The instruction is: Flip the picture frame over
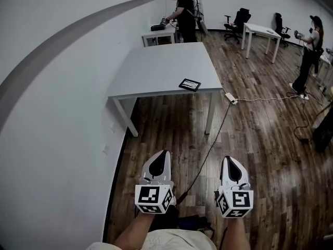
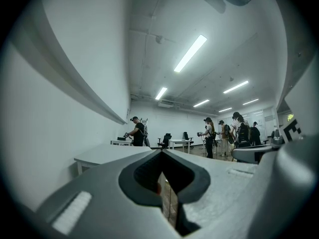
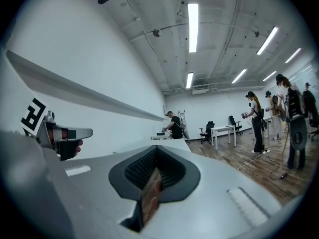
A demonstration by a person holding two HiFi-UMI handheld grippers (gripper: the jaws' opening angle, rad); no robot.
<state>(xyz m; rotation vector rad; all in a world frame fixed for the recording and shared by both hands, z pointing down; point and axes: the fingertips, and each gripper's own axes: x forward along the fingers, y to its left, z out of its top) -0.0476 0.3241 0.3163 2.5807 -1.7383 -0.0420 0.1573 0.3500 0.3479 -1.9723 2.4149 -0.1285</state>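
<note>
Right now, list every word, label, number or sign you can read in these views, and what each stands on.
Readable text: none in any view.
The cubes on the left gripper and right gripper: black-and-white square markers, patterns rather than lettering.
The picture frame on the table: too small to tell if it bears print.

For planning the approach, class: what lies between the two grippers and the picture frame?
Head view: wood floor crossed by a black cable, then the table's edge before the picture frame.
</note>
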